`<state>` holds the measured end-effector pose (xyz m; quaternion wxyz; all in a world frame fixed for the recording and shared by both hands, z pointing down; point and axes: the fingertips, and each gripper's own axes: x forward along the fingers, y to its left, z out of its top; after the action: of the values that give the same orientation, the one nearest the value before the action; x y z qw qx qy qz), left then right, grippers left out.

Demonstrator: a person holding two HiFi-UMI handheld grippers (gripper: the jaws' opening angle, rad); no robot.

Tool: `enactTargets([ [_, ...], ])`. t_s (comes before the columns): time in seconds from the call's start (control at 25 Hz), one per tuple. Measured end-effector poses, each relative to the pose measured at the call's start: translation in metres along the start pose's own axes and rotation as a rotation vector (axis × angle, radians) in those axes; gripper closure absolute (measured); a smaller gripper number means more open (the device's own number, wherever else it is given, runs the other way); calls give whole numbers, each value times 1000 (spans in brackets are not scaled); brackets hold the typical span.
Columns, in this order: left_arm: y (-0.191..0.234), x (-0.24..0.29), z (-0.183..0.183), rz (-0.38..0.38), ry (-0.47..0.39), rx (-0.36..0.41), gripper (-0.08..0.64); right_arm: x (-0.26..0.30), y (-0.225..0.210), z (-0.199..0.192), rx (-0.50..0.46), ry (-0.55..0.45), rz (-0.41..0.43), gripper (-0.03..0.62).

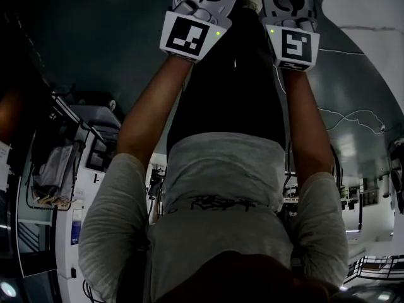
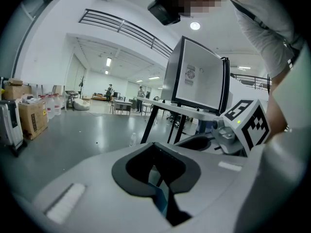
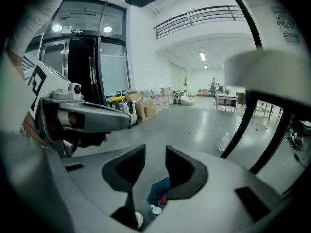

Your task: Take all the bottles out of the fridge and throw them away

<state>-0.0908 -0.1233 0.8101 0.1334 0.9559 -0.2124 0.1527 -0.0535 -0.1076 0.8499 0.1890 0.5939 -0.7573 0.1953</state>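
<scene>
Seemingly poised above the blue bin (image 3: 158, 191) for dropping, the left gripper (image 2: 156, 163) has its fingers (image 2: 132, 171) shut and empty, the right gripper (image 3: 155, 165) has its fingers apart and empty, and one bottle (image 3: 223, 142) sits out on the floor.

On the glossy grey floor (image 2: 82, 130) rest a clear bottle (image 2: 132, 139) by a table leg (image 2: 147, 125) and cardboard boxes (image 2: 32, 118)
</scene>
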Motion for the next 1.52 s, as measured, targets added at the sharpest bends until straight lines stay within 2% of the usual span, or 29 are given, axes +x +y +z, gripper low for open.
enactTargets([
  [0.32, -4, -38, 62, 30, -16, -16, 549, -41, 29, 64, 45, -42, 58, 492],
  [0.56, -13, -55, 116, 23, -48, 2, 551, -69, 34, 130, 58, -96, 76, 505],
  [0.8, -30, -80, 174, 13, -82, 14, 551, -102, 32, 193, -25, -131, 92, 526],
  [1.08, -50, -109, 240, -10, -113, 12, 551, -149, 30, 270, -25, -186, 118, 557],
  [1.24, -57, -125, 274, -25, -139, 56, 551, -175, 31, 305, -40, -214, 132, 561],
  [1.52, -84, -154, 345, -53, -182, 77, 551, -221, 36, 368, -90, -271, 163, 568],
])
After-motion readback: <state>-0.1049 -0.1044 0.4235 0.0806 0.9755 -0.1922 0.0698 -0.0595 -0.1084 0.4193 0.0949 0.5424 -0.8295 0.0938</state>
